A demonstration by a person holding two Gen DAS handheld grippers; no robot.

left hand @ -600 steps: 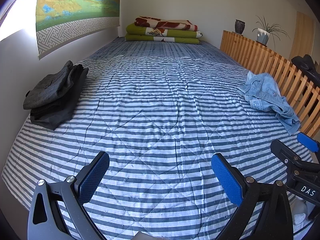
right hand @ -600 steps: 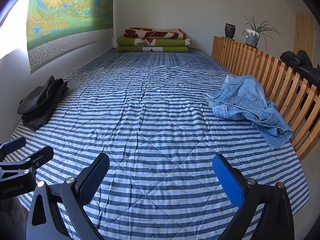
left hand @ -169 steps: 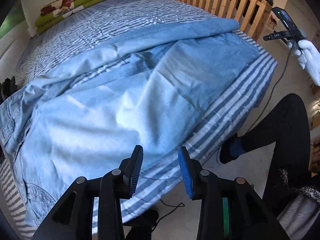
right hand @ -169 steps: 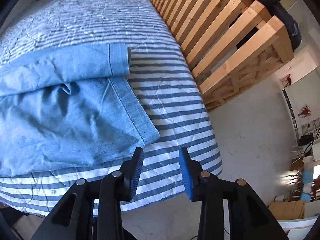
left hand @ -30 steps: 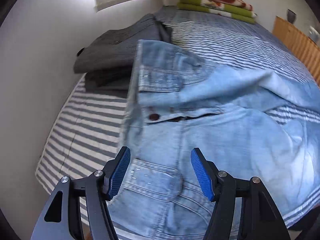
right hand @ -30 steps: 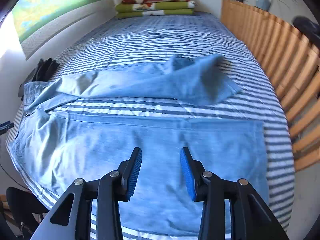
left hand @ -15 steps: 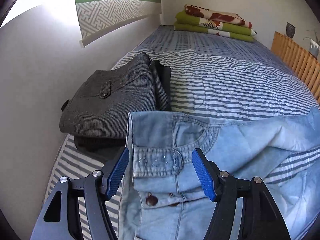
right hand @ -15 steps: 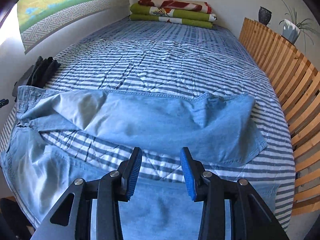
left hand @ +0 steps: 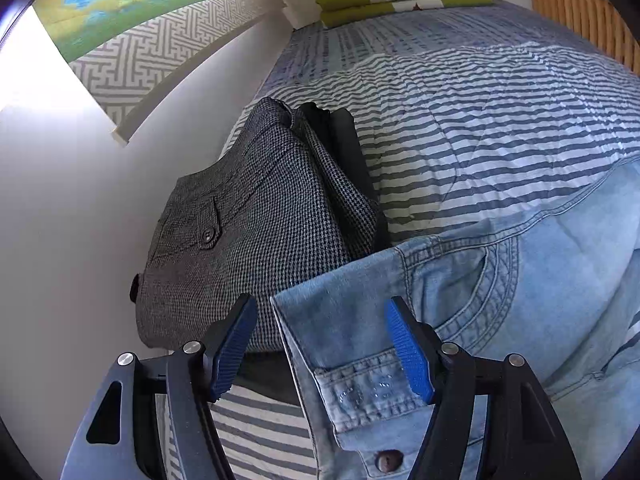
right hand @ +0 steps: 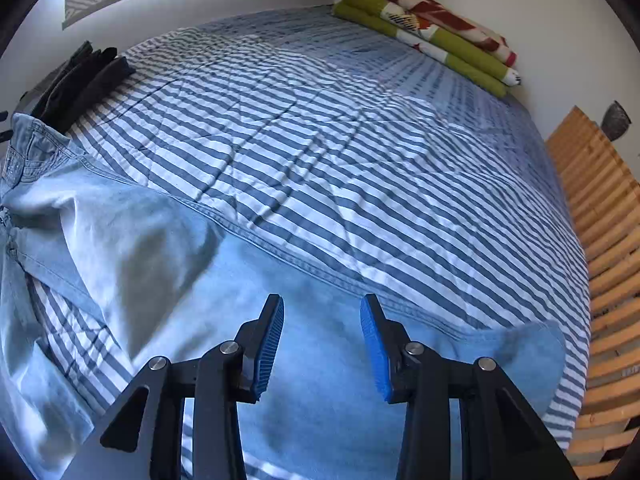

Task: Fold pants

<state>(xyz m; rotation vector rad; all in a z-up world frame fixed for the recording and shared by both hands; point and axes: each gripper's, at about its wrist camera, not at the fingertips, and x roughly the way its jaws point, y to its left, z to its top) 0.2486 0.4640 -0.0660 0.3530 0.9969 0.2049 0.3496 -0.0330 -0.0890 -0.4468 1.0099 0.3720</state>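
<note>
Light blue jeans (left hand: 540,280) lie spread across the striped bed, waist to the left, legs running right (right hand: 160,260). My left gripper (left hand: 322,346) hovers open over the waistband's far corner (left hand: 340,340). That corner lies between the blue pads (left hand: 236,344), which do not press on it. The button (left hand: 386,460) shows just below. My right gripper (right hand: 322,344) hangs over the far leg near its upper seam, jaws partly apart with nothing between them. That leg's hem (right hand: 532,344) lies to the right.
A stack of folded grey and black pants (left hand: 260,232) (right hand: 80,76) sits against the waistband, close to the white wall (left hand: 60,200). Folded green blankets (right hand: 432,36) lie at the bed's head. A wooden slatted rail (right hand: 600,220) borders the striped quilt (right hand: 320,120).
My left gripper has moved from over the fly and pocket to the waistband's far corner beside the grey stack. The right one has crossed from the near leg to the far leg.
</note>
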